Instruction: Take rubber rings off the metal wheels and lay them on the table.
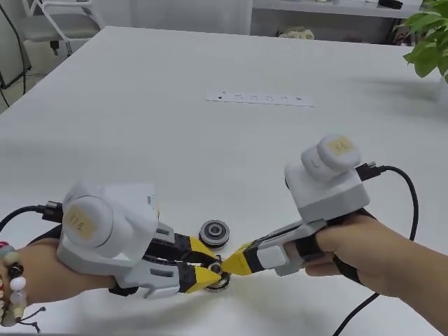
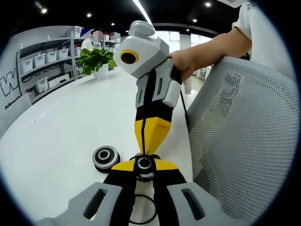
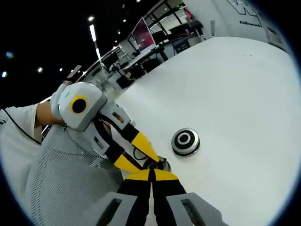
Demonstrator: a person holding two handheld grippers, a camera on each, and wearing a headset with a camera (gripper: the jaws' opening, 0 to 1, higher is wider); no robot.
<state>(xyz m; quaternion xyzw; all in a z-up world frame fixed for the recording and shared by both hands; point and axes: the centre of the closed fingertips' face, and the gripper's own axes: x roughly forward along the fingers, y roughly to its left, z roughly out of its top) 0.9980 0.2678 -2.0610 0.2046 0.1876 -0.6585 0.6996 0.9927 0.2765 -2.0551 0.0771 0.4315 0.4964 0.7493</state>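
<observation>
We see two small metal wheels on the table [image 1: 140, 105]. The far wheel [image 1: 214, 233] lies flat and free, its black rubber ring on. The near wheel [image 2: 144, 163] sits clamped in the left gripper [image 1: 208, 269]. A loose black ring [image 2: 155, 208] lies flat just nearer.

A long white power strip [image 1: 259, 98] lies flat far ahead, a green leafy plant in a white pot [image 2: 95, 59] stands before grey shelving [image 2: 21, 66] with what seem to be pale storage bins [image 2: 40, 59], and a grey mesh chair back [image 2: 244, 141] rises close by.
</observation>
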